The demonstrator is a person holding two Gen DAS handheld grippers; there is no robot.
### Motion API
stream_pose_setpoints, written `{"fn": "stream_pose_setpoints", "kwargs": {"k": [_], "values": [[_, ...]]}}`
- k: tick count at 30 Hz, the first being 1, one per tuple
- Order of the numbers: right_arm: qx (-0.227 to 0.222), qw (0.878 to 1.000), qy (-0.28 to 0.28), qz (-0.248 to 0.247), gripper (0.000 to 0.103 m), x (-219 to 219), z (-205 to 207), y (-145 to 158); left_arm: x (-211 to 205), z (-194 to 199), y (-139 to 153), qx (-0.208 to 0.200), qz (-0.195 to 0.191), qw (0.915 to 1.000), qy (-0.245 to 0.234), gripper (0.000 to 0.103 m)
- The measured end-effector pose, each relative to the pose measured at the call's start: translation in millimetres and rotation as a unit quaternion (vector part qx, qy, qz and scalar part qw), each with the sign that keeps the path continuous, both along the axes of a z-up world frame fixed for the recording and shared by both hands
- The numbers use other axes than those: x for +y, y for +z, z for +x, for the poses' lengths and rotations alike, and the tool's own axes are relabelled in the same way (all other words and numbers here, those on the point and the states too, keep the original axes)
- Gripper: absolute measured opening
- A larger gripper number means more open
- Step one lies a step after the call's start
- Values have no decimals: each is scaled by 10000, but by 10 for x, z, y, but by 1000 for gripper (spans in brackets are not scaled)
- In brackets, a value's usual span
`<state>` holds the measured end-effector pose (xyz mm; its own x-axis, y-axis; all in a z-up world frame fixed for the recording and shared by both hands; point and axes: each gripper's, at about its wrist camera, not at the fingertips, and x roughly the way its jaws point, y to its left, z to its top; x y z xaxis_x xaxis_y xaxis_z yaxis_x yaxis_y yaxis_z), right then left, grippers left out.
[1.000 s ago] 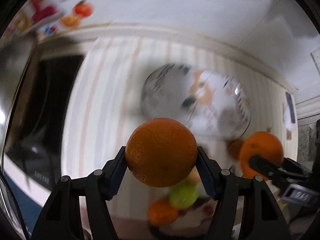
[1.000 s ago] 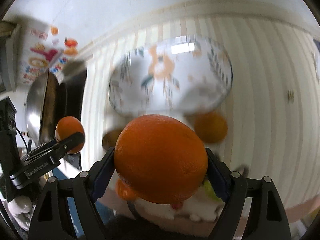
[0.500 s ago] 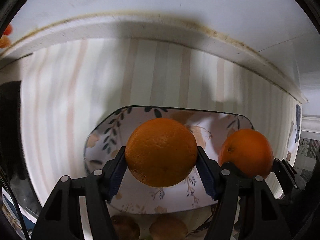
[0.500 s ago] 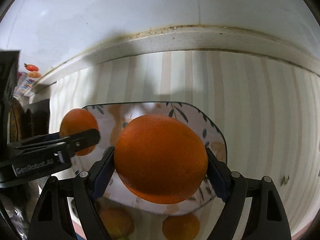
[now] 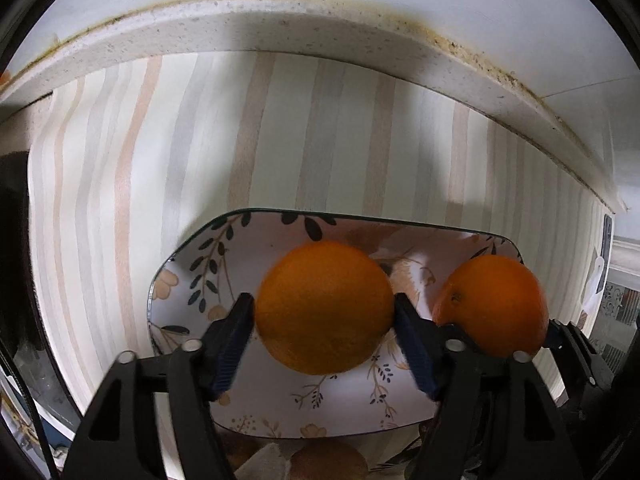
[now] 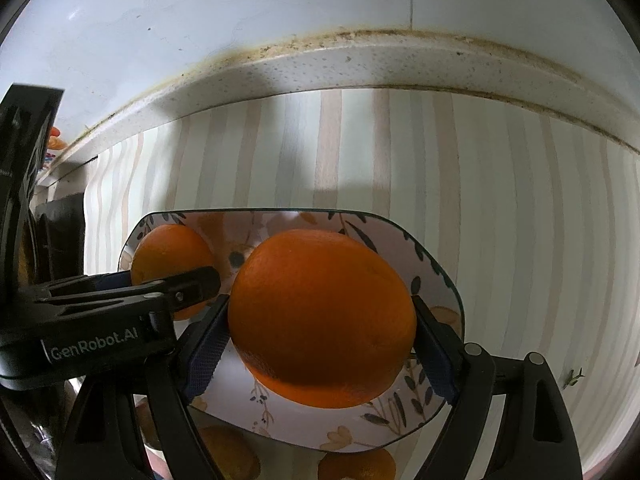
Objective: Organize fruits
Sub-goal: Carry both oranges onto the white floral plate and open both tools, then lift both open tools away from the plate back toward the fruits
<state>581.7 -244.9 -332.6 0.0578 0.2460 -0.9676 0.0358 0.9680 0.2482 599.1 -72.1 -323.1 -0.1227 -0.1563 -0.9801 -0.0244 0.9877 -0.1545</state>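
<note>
The left wrist view shows the left gripper (image 5: pixel 324 330) pointing steeply down with a round, bright orange fruit (image 5: pixel 325 307) between its blue-padded fingers (image 5: pixel 234 340). The jaws have just been opening, and a thin gap shows beside the left pad, so the pads look to have let go; the right pad sits right at the peel, and contact there is unclear. Beneath the fruit lies a pale oblong ceramic plate with a leaf-and-flower print and dark rim (image 5: pixel 192 264), resting on a cream cloth with beige and grey stripes (image 5: pixel 304 140). To the right, over the same plate, a second round orange (image 5: pixel 494 306) sits in the right gripper.

The right wrist view shows that right gripper (image 6: pixel 322 338) with its larger orange between fingers (image 6: pixel 206 350) spread wide, also just opening; whether the pads press it cannot be told. Beyond the cloth, a stained, speckled white ledge (image 6: pixel 360 64) meets a white wall (image 6: pixel 280 4).
</note>
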Motion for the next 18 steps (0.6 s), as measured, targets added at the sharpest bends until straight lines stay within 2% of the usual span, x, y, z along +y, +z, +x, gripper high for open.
{"fn": "stream_pose_setpoints", "kwargs": {"k": [2,5,9,18], "values": [[-64,9999,-30,-75,97,4,10,57,-31,0,60,-77,14,10000,-17,82],[-61,9999,-88,-88,97,-17,-6,160,9,7,200,-199,-64,9998,32,82],[-111,9995,-80,-278,97,-21,-108,343,72,-65,439,-424,14,9991,50,82],[-230,9985,-197,-464,97,-54,-654,732,237,-653,878,-984,414,9942,-89,82]]}}
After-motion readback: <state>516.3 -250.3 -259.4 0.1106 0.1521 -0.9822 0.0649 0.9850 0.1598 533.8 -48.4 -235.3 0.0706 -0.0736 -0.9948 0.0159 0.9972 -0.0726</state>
